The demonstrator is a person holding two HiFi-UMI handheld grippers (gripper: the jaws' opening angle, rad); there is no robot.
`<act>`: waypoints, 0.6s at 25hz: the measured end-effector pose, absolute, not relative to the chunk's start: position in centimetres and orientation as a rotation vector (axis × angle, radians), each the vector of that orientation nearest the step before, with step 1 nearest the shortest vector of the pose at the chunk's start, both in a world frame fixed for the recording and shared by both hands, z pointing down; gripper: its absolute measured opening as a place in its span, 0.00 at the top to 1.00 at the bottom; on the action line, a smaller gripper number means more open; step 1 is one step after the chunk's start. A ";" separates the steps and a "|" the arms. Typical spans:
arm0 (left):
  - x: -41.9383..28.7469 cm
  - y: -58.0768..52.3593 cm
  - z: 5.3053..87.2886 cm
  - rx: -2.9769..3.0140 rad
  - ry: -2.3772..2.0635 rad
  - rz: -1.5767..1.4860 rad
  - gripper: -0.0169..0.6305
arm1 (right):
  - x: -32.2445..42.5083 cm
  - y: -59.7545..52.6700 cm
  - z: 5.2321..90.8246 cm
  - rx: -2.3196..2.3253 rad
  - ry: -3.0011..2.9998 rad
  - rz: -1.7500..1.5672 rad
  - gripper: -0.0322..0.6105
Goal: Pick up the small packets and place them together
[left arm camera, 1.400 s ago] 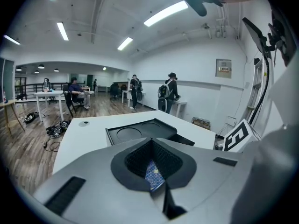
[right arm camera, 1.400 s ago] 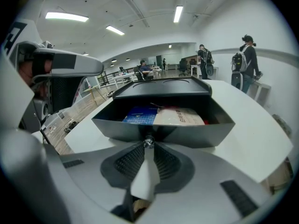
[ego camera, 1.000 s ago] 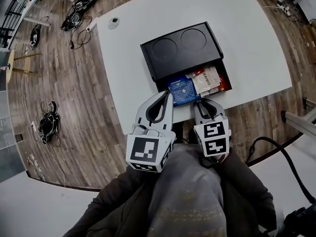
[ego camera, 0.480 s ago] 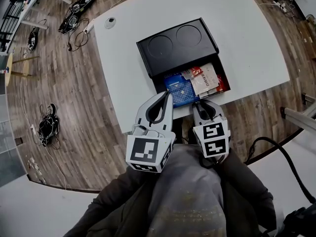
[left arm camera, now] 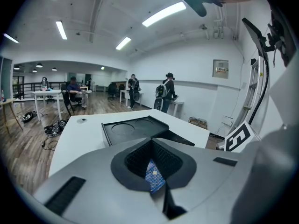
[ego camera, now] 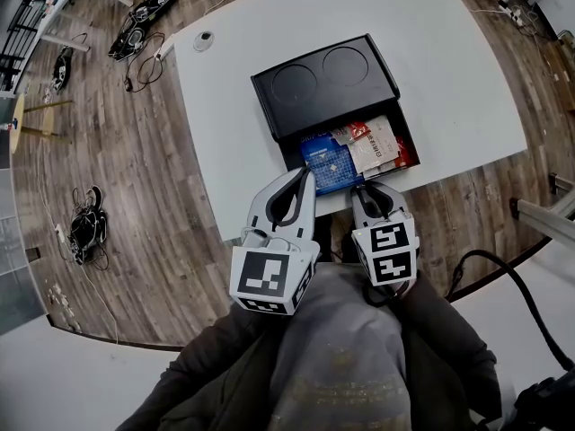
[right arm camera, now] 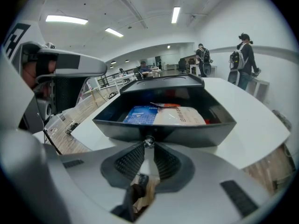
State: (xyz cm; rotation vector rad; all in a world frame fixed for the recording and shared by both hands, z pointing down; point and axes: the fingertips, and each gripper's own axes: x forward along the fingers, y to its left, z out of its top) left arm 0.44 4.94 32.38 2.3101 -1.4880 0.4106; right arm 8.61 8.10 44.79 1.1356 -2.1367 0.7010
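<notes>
A black tray (ego camera: pixel 323 83) lies on the white table (ego camera: pixel 449 88). Its near compartment holds a blue patterned packet (ego camera: pixel 328 162), white packets (ego camera: pixel 373 146) and a red one (ego camera: pixel 406 155). My left gripper (ego camera: pixel 304 176) sits at the tray's near edge. In the left gripper view its tips (left arm camera: pixel 152 140) meet, and a corner of the blue packet (left arm camera: pixel 153 176) is pinched between the pads. My right gripper (ego camera: pixel 371 187) hangs just before the tray's front wall (right arm camera: pixel 163 129). Its jaws (right arm camera: pixel 149 143) stand narrowly apart, shut on a small pale packet (right arm camera: pixel 148 164) with a brown end.
The tray's far half is a lid with two round recesses (ego camera: pixel 346 65). A small round disc (ego camera: pixel 205 41) lies at the table's far left corner. Cables (ego camera: pixel 144 12) lie on the wood floor. People (left arm camera: pixel 168 90) stand far behind the table.
The head view shifts slightly, so the tray drifts a little in the picture. Both grippers keep their places at the tray's near edge.
</notes>
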 end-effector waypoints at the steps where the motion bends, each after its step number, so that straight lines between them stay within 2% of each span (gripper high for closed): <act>1: 0.4 4.9 32.4 2.308 -1.491 0.411 0.97 | 8.6 8.1 44.9 1.129 -2.137 0.707 0.84; 15: 0.8 5.1 33.5 2.282 -1.490 0.430 0.97 | 8.5 8.9 45.8 1.075 -2.177 0.742 0.83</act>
